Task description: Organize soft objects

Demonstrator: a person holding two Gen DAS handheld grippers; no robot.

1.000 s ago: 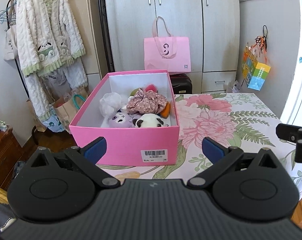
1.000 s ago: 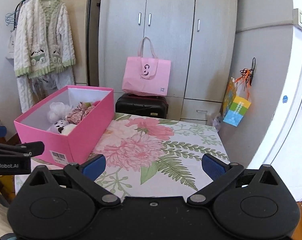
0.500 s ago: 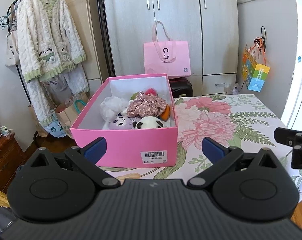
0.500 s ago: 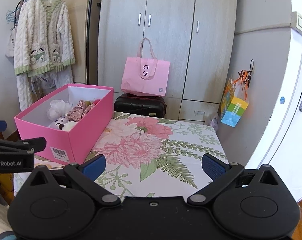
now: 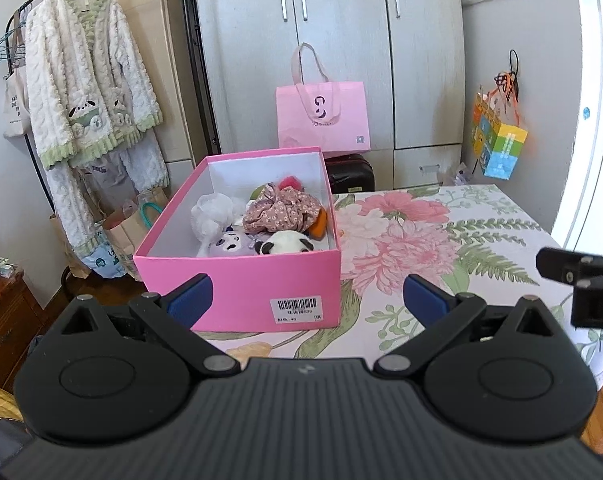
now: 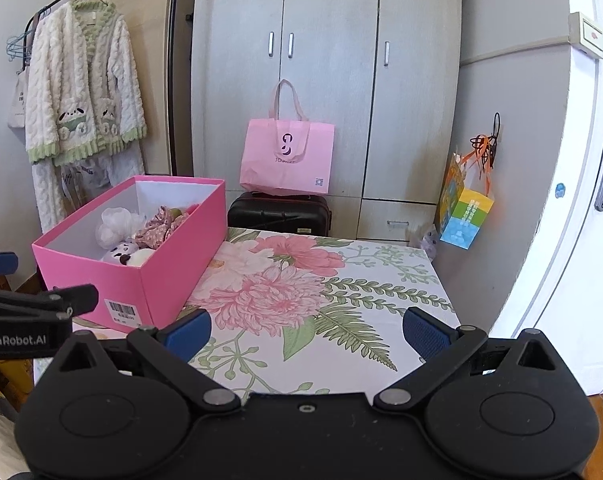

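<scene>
A pink box (image 5: 241,276) (image 6: 169,268) sits on the left side of a floral-cloth table (image 5: 441,240) (image 6: 301,300). Inside it lie a white puff (image 5: 211,212), a floral fabric bundle (image 5: 281,212), a purple panda plush (image 5: 231,242) and a white panda plush (image 5: 287,242). My left gripper (image 5: 307,300) stands open just short of the box's near wall, nothing between its fingers. My right gripper (image 6: 305,330) is open over the table's near part, to the right of the box, and holds nothing.
A pink tote bag (image 5: 323,116) rests on a black suitcase (image 6: 277,214) behind the table, in front of grey wardrobes. A fluffy white cardigan (image 5: 89,92) hangs on a rack at left. A colourful bag (image 6: 465,210) hangs at right beside a white door.
Both grippers have drawn back and risen slightly from the table; the box appears a little farther away. Both stay open and hold nothing.
</scene>
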